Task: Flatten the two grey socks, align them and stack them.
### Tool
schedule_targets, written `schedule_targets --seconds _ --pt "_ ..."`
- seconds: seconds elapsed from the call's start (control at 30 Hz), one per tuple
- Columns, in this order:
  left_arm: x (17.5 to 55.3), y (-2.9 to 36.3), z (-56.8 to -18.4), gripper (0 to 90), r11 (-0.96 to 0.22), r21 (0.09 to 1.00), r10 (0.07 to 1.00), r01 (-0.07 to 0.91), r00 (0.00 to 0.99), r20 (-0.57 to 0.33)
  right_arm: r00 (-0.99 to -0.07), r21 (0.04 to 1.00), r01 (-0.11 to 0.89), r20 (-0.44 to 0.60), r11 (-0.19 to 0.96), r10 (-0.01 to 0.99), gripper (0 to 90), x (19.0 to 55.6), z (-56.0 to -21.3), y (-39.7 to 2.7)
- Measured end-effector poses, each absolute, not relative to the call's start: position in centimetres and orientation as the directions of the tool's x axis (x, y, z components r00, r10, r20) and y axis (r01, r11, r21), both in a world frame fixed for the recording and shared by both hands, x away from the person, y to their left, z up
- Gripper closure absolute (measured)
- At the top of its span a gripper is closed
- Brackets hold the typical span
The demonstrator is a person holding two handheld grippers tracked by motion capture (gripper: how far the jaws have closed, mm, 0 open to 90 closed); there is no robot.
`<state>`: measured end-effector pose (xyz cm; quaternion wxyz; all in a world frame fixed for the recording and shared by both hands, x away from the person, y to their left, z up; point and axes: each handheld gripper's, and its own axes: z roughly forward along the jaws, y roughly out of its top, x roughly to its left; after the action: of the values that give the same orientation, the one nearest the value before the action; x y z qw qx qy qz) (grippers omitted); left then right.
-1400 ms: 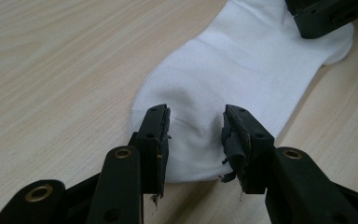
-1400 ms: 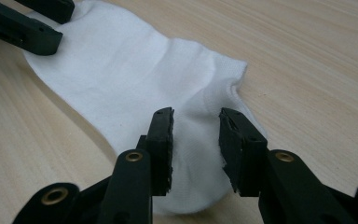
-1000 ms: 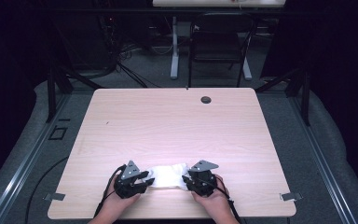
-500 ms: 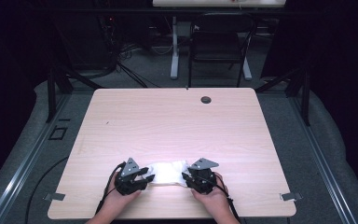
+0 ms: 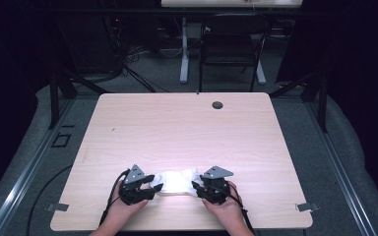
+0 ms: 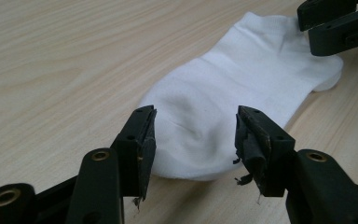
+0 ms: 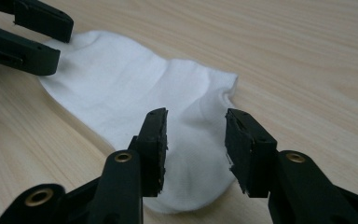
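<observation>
Both jaws just opened off the flat white cotton sock [image 5: 177, 180]; left gripper [image 5: 153, 186] and right gripper [image 5: 196, 187] released, straddling its ends on my wooden counter [image 5: 187, 128].

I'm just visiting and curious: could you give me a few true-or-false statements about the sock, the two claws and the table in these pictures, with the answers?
1. The white sock lies flat on the wooden table. True.
2. The left claw is clamped shut on the sock. False: its jaws stand apart, having just been opening, with the sock's end between them but not pinched.
3. The right claw is open at the sock's other end. True; its jaws have just been opening too.
4. The sock is black. False: it is white.
5. A small dark round thing sits near the table's far edge. True.
6. The claws hold the sock in the air. False: it rests on the table.
</observation>
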<state>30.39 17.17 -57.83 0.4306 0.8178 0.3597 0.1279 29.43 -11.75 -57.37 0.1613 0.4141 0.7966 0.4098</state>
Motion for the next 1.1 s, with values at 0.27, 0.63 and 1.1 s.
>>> schedule_targets --seconds 0.27,0.63,1.1 --pt "30.3 18.0 -57.1 44.9 -0.336 0.815 0.717 0.473 0.689 -0.104 -0.589 0.828 0.489 0.080 0.276 0.804 52.5 29.2 -56.5 -13.0" --pt "30.6 19.9 -56.6 44.8 -0.297 0.821 0.745 0.488 0.656 -0.120 -0.575 0.835 0.478 0.061 0.274 0.816 49.3 29.2 -56.3 -14.6" --pt "31.8 21.9 -57.1 44.8 -0.253 0.811 0.794 0.527 0.592 -0.137 -0.514 0.819 0.523 0.083 0.235 0.854 46.6 30.1 -57.1 -17.1"
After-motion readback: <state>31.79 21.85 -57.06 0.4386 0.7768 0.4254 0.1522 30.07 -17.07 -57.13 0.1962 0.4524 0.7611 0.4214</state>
